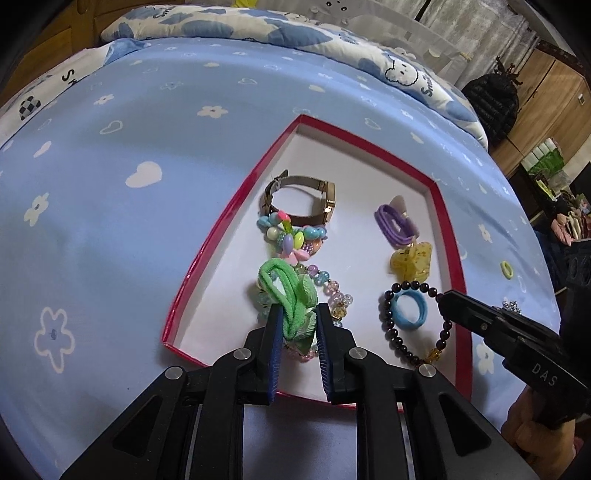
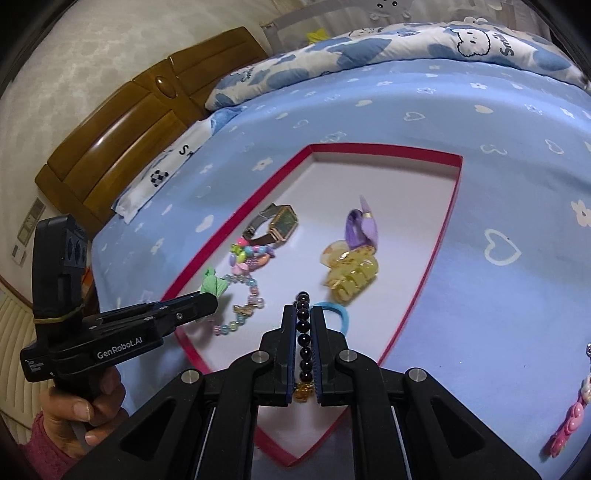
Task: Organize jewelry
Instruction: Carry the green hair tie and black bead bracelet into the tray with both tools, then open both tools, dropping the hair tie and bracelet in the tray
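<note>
A red-rimmed box point(image 1: 236, 206) with a white floor lies on the blue bedsheet; it also shows in the right wrist view point(image 2: 424, 295). My left gripper point(image 1: 298, 314) is shut on a green hair tie point(image 1: 291, 291) low over the box's near left part. My right gripper point(image 2: 303, 314) is shut on a dark bead bracelet point(image 2: 303, 321), which lies in the box around a blue hair tie point(image 1: 408, 309). In the box also lie a watch point(image 1: 299, 199), a colourful bead bracelet point(image 1: 291, 236), a pastel bead bracelet point(image 1: 334, 291), a purple hair tie point(image 1: 395, 221) and a yellow claw clip point(image 1: 412, 260).
On the sheet to the right of the box lie a small yellow-green ring point(image 1: 506, 268) and a sparkly piece point(image 1: 511, 306). A pink flower clip point(image 2: 569, 424) lies at the right in the right wrist view. A folded quilt point(image 1: 258, 22) lies at the far side; a wooden headboard point(image 2: 122, 133) stands left.
</note>
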Demonstrator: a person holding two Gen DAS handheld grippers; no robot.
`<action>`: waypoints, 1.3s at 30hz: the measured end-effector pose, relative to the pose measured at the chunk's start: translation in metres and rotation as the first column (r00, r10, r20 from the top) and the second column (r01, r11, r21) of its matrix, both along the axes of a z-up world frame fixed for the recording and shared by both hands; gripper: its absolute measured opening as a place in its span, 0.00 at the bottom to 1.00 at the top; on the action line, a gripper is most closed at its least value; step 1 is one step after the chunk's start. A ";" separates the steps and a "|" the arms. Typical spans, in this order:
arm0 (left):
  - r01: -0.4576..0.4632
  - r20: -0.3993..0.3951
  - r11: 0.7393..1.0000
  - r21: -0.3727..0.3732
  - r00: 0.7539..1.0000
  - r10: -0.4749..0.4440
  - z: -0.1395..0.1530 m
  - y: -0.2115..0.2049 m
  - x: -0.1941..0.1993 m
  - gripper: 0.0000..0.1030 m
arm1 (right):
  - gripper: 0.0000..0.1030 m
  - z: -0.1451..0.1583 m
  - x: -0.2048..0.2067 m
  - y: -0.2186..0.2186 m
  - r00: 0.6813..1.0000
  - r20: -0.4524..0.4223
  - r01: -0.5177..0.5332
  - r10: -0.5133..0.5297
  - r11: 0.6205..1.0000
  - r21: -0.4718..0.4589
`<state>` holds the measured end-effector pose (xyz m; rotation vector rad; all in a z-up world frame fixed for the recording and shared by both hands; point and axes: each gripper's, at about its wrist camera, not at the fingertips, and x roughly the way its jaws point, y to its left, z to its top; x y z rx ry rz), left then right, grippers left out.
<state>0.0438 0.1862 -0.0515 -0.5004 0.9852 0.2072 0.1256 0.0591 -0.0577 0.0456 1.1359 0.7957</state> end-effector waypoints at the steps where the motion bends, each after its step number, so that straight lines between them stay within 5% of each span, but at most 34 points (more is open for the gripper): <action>1: 0.001 0.000 1.000 0.002 1.000 -0.001 0.000 -0.001 0.001 0.17 | 0.07 -0.001 0.001 0.000 1.000 0.000 0.000 0.000 1.000 -0.004; 14: 0.004 -0.017 0.999 0.049 1.000 -0.004 0.000 -0.010 0.003 0.23 | 0.07 -0.014 0.004 0.004 1.000 -0.006 -0.015 0.015 0.998 -0.058; 27: -0.012 -0.015 0.998 0.058 1.000 0.013 0.009 -0.012 -0.004 0.43 | 0.13 -0.005 0.006 -0.003 1.000 -0.020 0.001 -0.001 1.000 0.004; 31: -0.026 0.015 0.998 0.053 1.000 0.025 0.019 -0.013 -0.011 0.51 | 0.30 0.008 0.005 -0.017 1.000 -0.001 0.027 -0.027 0.999 0.038; 39: -0.012 0.071 1.000 0.024 0.997 0.010 0.039 -0.023 -0.020 0.57 | 0.36 0.032 0.002 -0.059 0.993 0.042 0.111 -0.114 0.992 0.063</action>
